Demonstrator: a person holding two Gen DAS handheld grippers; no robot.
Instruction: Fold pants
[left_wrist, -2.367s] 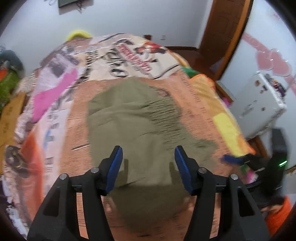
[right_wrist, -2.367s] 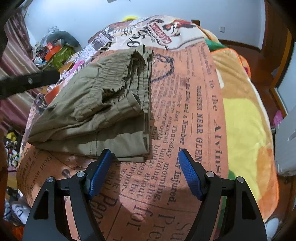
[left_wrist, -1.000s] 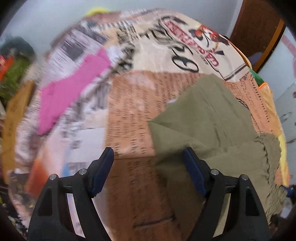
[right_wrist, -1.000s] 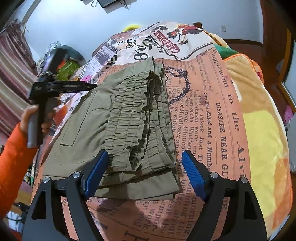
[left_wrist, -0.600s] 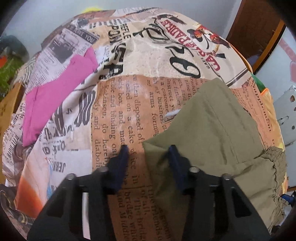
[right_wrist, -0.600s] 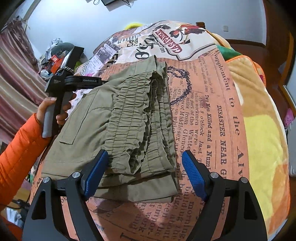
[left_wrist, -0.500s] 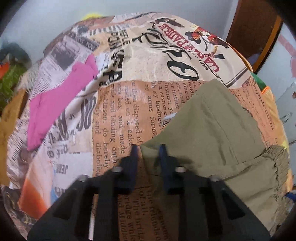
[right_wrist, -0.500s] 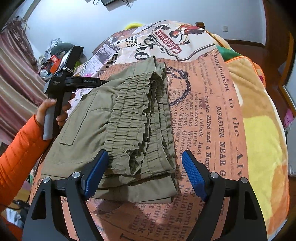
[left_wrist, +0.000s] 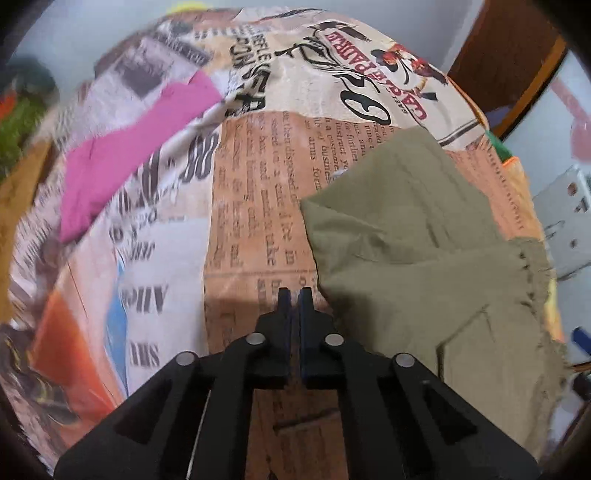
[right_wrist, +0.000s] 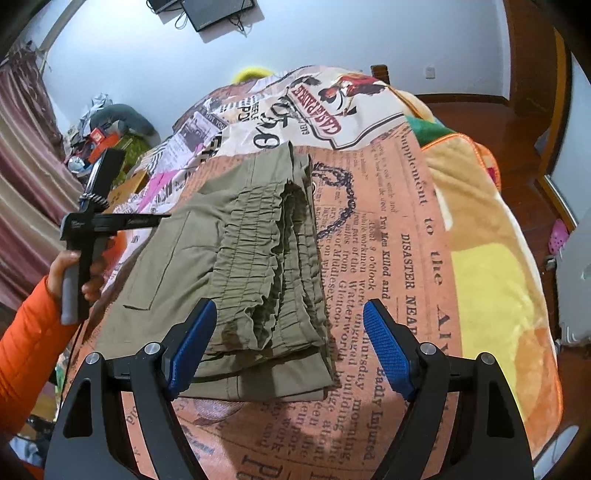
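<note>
On the newsprint bedspread (right_wrist: 413, 258) the folded olive pants (right_wrist: 236, 266) lie unmoved. The left gripper (left_wrist: 294, 295) has snapped closed on nothing, its tips now just left of the pants' edge (left_wrist: 413, 243) rather than straddling it. The right gripper (right_wrist: 286, 343) stays spread wide over the waistband end.

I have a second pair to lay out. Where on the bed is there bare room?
Free: the bedspread right of the pants, up to the yellow blanket; also the near strip below the pants, under the right tool. Left of the pants, bare print up to the pink cloth. Crowded: the left bed edge, by the left tool.
</note>
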